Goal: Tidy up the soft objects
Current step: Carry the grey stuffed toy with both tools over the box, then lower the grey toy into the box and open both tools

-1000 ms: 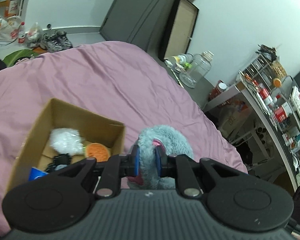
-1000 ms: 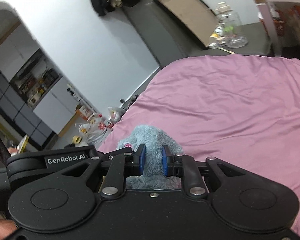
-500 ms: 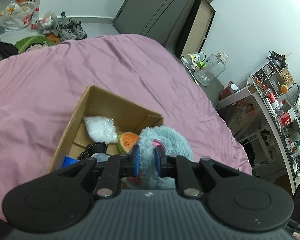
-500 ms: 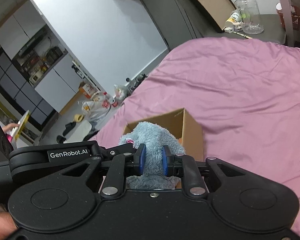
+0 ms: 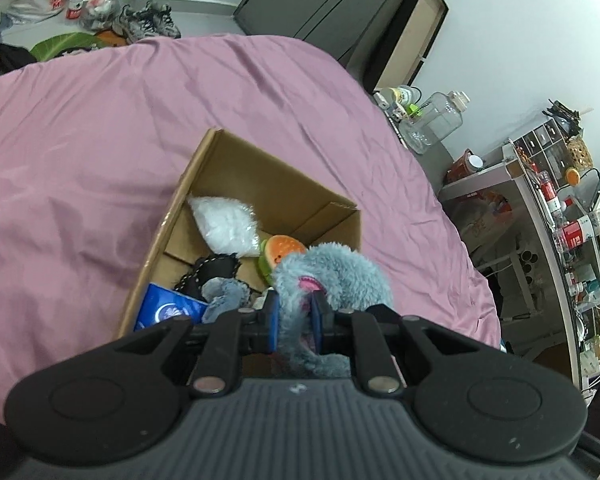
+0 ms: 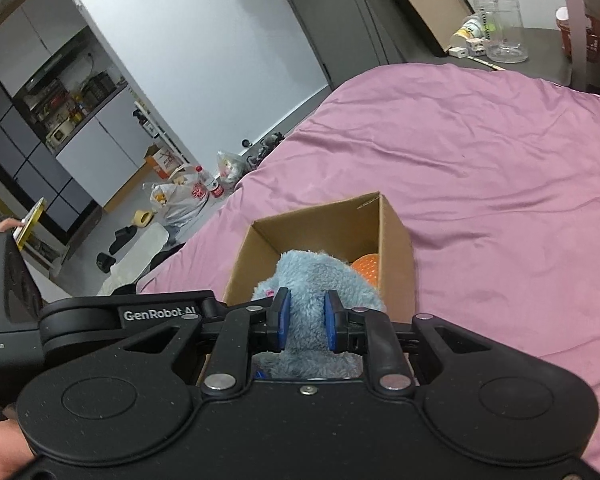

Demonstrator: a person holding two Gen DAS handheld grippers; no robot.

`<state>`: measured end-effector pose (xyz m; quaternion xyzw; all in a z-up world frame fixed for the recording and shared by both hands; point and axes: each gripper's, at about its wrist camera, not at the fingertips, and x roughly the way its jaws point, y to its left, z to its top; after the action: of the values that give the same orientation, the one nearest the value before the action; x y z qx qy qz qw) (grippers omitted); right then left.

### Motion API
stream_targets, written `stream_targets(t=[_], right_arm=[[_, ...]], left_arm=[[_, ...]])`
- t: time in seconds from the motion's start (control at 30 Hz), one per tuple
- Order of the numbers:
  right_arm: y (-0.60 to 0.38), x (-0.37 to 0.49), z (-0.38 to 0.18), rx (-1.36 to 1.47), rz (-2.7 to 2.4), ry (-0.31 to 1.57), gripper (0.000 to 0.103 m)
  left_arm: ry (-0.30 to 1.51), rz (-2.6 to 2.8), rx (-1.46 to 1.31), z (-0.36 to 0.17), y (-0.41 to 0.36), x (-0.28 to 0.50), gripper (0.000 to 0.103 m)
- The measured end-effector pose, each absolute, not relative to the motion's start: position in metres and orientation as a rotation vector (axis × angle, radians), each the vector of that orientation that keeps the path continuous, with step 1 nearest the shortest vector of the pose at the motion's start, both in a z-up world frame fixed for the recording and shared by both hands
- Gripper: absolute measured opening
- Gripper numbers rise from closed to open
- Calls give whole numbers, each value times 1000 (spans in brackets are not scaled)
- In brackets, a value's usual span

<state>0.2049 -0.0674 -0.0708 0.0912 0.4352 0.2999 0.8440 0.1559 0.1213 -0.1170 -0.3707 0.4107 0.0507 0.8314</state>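
Fingers of L & R grippers nearly closed, both clamping grey plush toy, above cardboard box.

Cardboard box sits on the bed, well in from its edges. In the box: a fluffy pouch toward the far wall, a burger plush beside it against the right wall, a dark item in the middle, a packet at the near left corner. The plush toy hangs over the box's near right part. Beyond the bed's far right corner stands a water jug.
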Motion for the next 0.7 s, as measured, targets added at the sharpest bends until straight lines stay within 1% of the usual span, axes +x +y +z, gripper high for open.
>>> stream_targets(t=[0.2, 0.3, 0.47, 0.5, 0.53, 0.6, 0.7], right_arm=[[-56, 204, -83, 174, 655, 974, 19], [-50, 203, -90, 140, 645, 999, 23], [-52, 204, -91, 134, 636, 1017, 24], [-53, 204, -91, 130, 637, 1017, 27], [-54, 204, -90, 124, 634, 1019, 32], [-58, 205, -90, 130, 631, 1022, 36], [-64, 204, -86, 142, 626, 1013, 43]], left_arm=[[914, 136, -802, -132, 132, 153, 15], [946, 137, -805, -140, 131, 154, 15], [994, 135, -809, -150, 129, 160, 16], [999, 140, -809, -150, 128, 161, 16], [998, 149, -804, -150, 128, 161, 17], [986, 172, -766, -143, 126, 162, 20], [992, 181, -726, -135, 121, 164, 22]])
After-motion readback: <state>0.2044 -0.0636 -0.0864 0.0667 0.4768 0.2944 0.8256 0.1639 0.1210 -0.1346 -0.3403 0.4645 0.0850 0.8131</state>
